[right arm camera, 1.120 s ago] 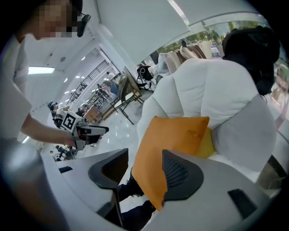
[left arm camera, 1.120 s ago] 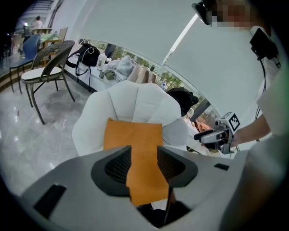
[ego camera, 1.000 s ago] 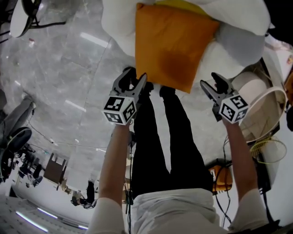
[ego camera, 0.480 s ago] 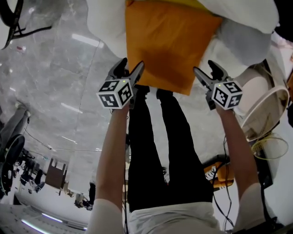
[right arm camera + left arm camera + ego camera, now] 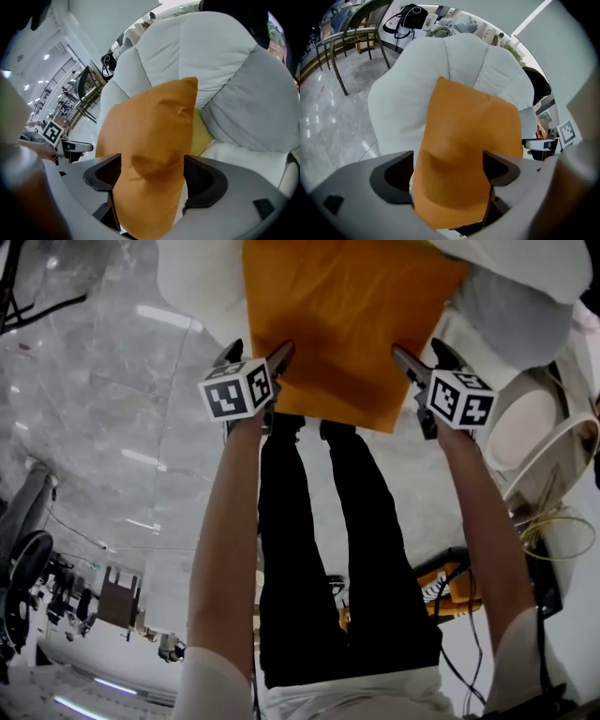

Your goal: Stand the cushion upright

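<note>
- Plainly, the task is judged to be at its very start: the orange cushion (image 5: 347,324) is seen lying back on the seat of the white armchair (image 5: 199,282), not yet stood upright, with its near edge hanging over the armchair's front.
- The left gripper (image 5: 258,354) is held at the cushion's near left corner, by the armchair's front. Its jaws have just been opening and are spread wide. The corner is taken in between them, but no squeeze is shown, so nothing is grasped.
- The right gripper (image 5: 420,351) is set likewise at the near right corner. Its jaws have also just been opening and are parted, with fabric between them but not pinched.
- What is left, as judged: both corners are to be clamped, the near edge raised, the cushion tipped up against the armchair's back, and then let go.
- A yellow cushion (image 5: 211,136) is glimpsed under the orange one towards the armchair's right side, and a grey cushion (image 5: 525,315) is bedded there too. Either could be dragged along if the lift is made carelessly.
- In front of the armchair the marble floor (image 5: 112,381) is taken up only by the person's legs (image 5: 328,521), and no obstruction is seen above the seat.
- Off the armchair's right side a round white object (image 5: 525,427) with a hoop is crowded close, so less room is offered there.
</note>
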Demonstrator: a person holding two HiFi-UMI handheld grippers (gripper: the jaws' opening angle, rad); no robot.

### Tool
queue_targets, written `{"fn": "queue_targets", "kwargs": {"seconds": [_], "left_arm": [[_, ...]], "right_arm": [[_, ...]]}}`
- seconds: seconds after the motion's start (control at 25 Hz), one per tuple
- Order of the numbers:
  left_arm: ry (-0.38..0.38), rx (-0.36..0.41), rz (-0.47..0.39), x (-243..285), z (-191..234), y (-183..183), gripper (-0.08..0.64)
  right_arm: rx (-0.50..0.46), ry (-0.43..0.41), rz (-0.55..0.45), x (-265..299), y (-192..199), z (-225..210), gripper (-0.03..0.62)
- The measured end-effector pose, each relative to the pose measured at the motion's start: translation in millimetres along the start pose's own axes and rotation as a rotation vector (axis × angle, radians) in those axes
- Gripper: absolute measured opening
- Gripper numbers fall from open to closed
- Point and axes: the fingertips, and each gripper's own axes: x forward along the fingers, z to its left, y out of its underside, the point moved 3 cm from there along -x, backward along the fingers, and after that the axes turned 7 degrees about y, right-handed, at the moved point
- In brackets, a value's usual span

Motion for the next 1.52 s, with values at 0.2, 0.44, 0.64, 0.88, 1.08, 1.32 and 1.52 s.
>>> {"fn": "queue_targets", "kwargs": {"seconds": [0.2, 0.44, 0.64, 0.88, 1.08, 1.32, 1.52], "left_arm": [[0.053, -0.019, 0.087, 33, 4, 5, 0.488], [0.063, -0.030, 0.156, 62, 11, 9, 0.434], [0.090, -0.010, 0.177, 58, 0, 6, 0.258], [0.126, 0.044, 0.180, 46, -19, 8, 0.123], [0.139, 0.086, 0.182, 33, -34, 9, 0.090], [0.147, 0.123, 0.181, 4, -56, 25, 0.066], [0.150, 0.134, 0.163, -19, -70, 32, 0.066]], "right_arm": [[0.019, 0.009, 0.029, 18, 5, 10, 0.422], [-0.048, 0.081, 0.081, 50, 18, 9, 0.426], [-0.076, 0.114, 0.123, 57, 14, 14, 0.361], [-0.083, 0.070, 0.112, 44, 13, 18, 0.200], [-0.075, 0.050, 0.108, 24, 14, 18, 0.116], [-0.050, 0.023, 0.097, -3, 31, 15, 0.061], [-0.005, -0.004, 0.079, -28, 38, 18, 0.051]]}}
